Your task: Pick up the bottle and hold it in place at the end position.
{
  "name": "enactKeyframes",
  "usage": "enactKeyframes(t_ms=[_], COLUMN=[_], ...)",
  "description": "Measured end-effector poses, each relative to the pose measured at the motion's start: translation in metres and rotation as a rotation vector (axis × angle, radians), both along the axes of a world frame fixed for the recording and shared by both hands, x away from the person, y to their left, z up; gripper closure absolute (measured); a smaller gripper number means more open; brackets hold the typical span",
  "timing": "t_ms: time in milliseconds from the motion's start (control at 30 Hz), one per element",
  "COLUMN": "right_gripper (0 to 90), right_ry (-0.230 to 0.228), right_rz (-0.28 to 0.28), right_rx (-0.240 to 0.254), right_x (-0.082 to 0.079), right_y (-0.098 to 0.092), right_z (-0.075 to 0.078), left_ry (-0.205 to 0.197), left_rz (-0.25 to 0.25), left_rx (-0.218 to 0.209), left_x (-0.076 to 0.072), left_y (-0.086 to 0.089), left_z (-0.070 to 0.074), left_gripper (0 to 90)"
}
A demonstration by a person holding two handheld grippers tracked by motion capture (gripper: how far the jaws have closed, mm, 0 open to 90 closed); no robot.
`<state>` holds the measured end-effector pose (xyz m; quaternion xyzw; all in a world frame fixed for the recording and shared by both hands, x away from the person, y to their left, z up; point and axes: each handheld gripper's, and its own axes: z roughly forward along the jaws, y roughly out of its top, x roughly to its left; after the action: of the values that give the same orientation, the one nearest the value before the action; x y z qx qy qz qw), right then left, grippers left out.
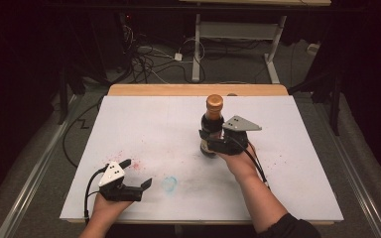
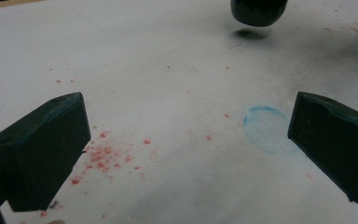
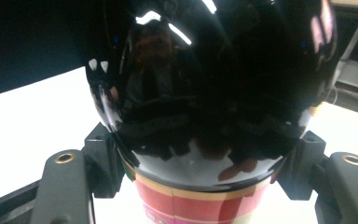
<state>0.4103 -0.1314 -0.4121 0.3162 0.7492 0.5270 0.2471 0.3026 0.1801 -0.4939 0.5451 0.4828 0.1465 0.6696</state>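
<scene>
Right claw [image 1: 209, 140] clamped around the body of a dark glass bottle [image 1: 211, 124], held upright just above the white bench [image 1: 297, 188], beyond and right of the blue ring stain [image 1: 169, 183]. Left claw [image 1: 137, 174], jaws wide apart and empty, rests left of that stain.

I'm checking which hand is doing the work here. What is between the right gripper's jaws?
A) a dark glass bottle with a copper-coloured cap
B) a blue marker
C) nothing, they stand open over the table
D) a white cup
A: the right gripper is closed around the dark bottle, its jaws on either side of the glossy body in the right gripper view.
</scene>
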Motion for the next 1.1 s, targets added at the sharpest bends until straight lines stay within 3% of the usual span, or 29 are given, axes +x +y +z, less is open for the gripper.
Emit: enactKeyframes(t_ms=[367,867,933,1000,1100], right_gripper=[32.2,29.4,26.4,17.6,15.0], right_ry=[0.029,0.041,0.054,0.068,0.08], right_rz=[0.002,0.027,0.031,0.02,0.02], right_rx=[0.011,0.004,0.005,-0.004,-0.009], right_x=[0.023,0.028,0.029,0.028,0.022], right_y=[0.022,0.027,0.027,0.025,0.016], right_z=[-0.011,-0.02,-0.02,-0.02,-0.022], left_ry=[-0.004,-0.005,-0.006,-0.007,-0.009], left_rz=[-0.005,-0.011,-0.01,-0.01,-0.009], left_rx=[-0.001,0.005,0.004,0.002,0.006], left_x=[-0.001,-0.001,-0.001,-0.001,-0.001], left_y=[0.001,0.001,0.001,0.001,0.0], left_z=[0.0,0.0,0.0,0.0,0.0], left_gripper=[0.0,0.0,0.0,0.0,0.0])
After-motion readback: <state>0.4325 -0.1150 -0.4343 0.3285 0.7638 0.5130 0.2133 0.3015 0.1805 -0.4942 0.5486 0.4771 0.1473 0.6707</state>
